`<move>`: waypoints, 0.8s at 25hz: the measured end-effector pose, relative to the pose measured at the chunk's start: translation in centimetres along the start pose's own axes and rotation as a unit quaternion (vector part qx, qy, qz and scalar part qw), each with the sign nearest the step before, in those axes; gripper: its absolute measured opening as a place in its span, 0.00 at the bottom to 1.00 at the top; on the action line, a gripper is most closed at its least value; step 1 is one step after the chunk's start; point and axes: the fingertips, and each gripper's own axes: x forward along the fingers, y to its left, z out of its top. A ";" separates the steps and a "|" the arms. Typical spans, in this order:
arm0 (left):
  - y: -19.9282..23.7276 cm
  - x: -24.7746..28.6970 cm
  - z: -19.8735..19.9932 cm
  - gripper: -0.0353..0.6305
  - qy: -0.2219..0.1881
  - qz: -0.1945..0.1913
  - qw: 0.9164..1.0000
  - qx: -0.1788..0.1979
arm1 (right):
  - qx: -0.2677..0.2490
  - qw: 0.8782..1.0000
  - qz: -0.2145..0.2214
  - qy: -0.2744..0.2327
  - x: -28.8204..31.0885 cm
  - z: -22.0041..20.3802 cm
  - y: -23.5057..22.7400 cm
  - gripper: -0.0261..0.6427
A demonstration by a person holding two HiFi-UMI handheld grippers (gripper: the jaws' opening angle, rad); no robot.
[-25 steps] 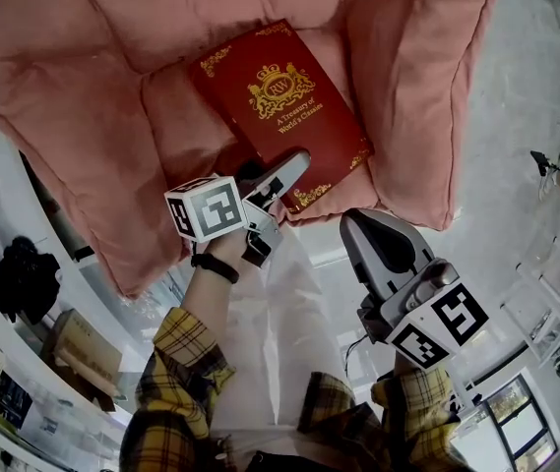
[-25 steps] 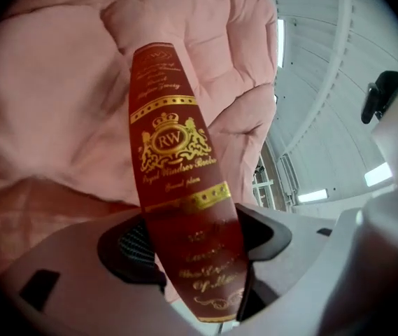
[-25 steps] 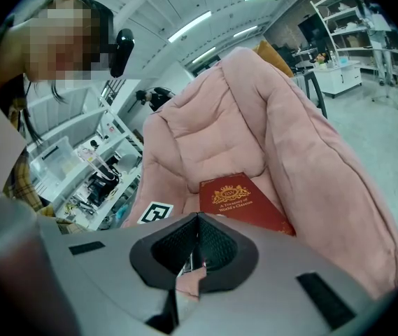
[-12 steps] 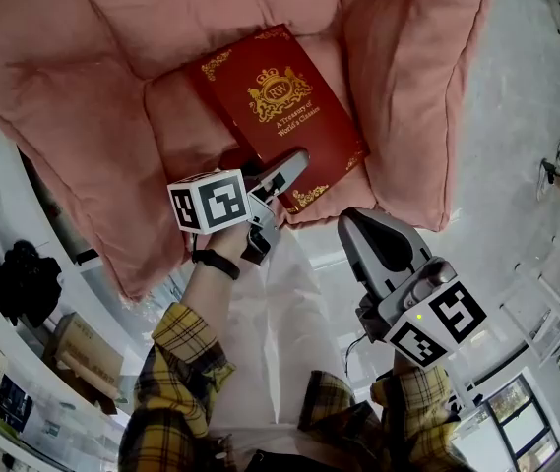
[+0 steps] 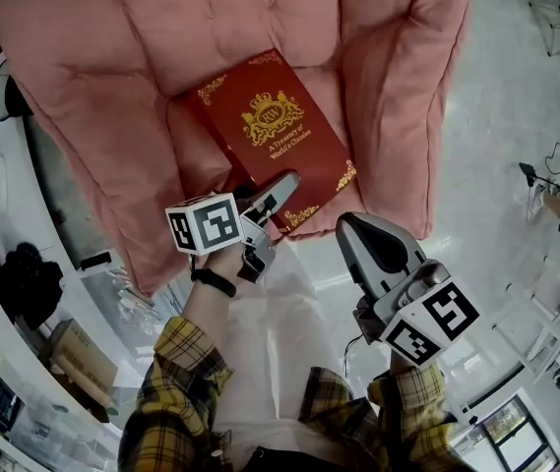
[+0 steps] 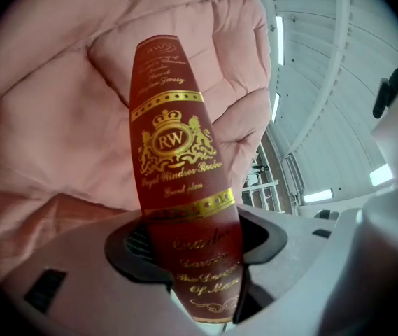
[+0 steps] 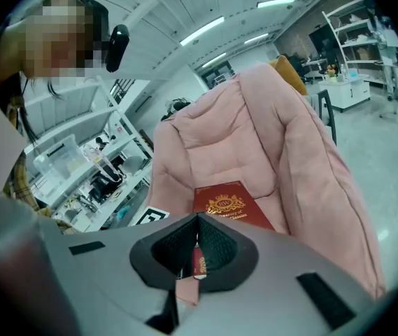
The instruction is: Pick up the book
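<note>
Left hand-held gripper (image 5: 280, 185), jaws just closing, clamps the red book (image 5: 275, 131) at its spine's near end. The book's long axis slants up toward the pink armchair's (image 5: 161, 47) back. Right hand-held gripper (image 5: 358, 228) is pinched together, empty.

The person wears a shirt in yellow and dark plaid, seen on the left sleeve (image 5: 176, 372) and the right sleeve (image 5: 407, 416). A black band (image 5: 212, 281) goes round the left wrist. The left gripper (image 5: 284, 182) and the right gripper (image 5: 351, 229) have smooth grey shells of rounded shape. The left cube (image 5: 204, 224) and the right cube (image 5: 429, 323) are white with black square markers. The pads (image 7: 212, 243) are black and ribbed
</note>
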 end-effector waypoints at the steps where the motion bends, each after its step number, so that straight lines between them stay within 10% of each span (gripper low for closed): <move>1: -0.1 -0.7 0.0 0.45 -0.002 0.003 1.000 0.002 | -0.003 1.000 0.002 -0.002 -0.1 0.1 0.4 0.06; 20: -14.0 -12.1 4.5 0.45 -0.101 -0.012 0.991 0.084 | -0.067 0.997 0.029 -0.019 -4.0 7.0 8.1 0.06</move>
